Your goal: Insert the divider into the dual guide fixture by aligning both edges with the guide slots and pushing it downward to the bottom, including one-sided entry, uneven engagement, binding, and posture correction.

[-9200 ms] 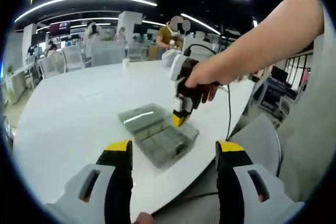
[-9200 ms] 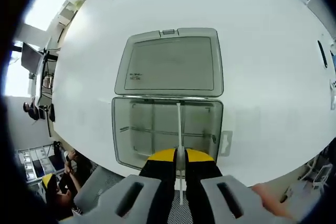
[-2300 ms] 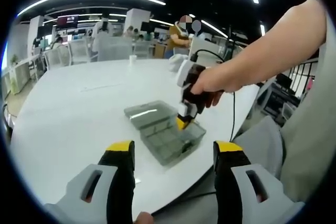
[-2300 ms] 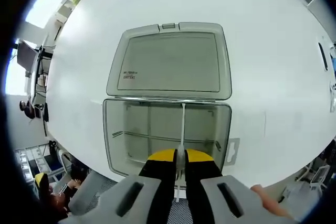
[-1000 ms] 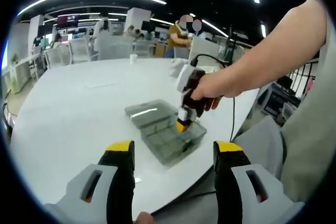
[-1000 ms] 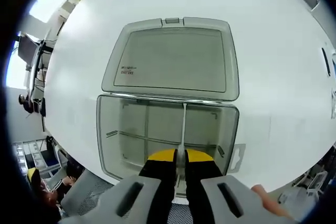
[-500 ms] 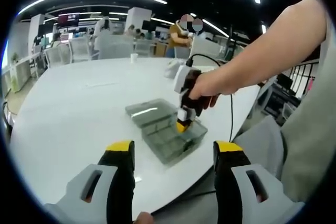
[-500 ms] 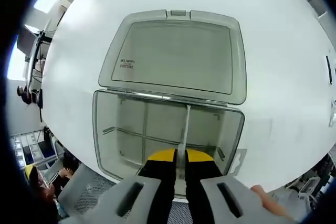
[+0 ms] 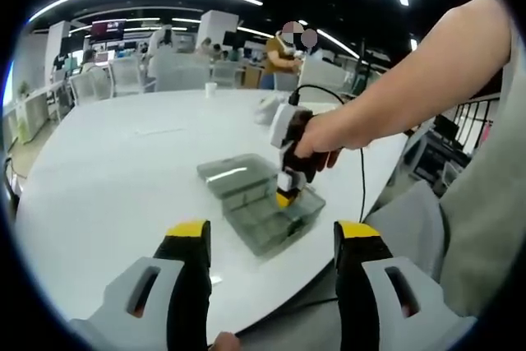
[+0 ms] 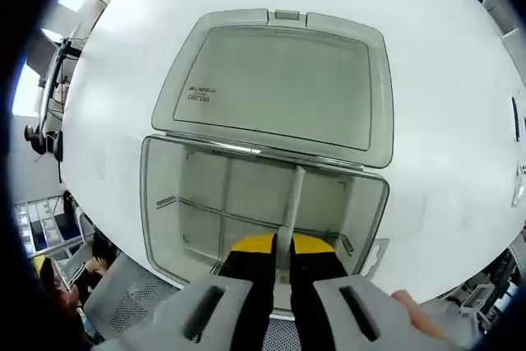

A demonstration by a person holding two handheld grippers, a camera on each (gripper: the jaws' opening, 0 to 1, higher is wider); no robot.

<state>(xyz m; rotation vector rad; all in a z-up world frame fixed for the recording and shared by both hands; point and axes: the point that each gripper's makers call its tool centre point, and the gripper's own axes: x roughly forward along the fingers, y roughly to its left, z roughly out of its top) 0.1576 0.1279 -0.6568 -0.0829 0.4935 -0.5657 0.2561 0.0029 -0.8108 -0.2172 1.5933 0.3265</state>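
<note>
A clear grey plastic box (image 10: 255,211) lies open on the white table (image 10: 107,55), its lid (image 10: 275,84) folded flat behind it. My right gripper (image 10: 282,246) is shut on a thin pale divider (image 10: 292,199) that stands upright inside the box, running from the jaws toward the hinge wall. A long cross divider (image 10: 238,219) sits in the box. In the left gripper view the box (image 9: 263,207) is small at mid-table, with the right gripper (image 9: 283,196) and a person's hand (image 9: 316,141) over it. My left gripper (image 9: 271,240) hangs open, well short of the box, holding nothing.
The round white table (image 9: 107,170) has its near edge just under the box. Office chairs (image 9: 107,80) and desks stand at the far side, with people beyond. A cable (image 9: 362,195) trails from the right gripper. A grey chair (image 9: 411,219) sits below the table edge.
The right gripper has come lower over the box, which looks larger now, and the divider sits deeper between the walls. The left gripper has stayed put.
</note>
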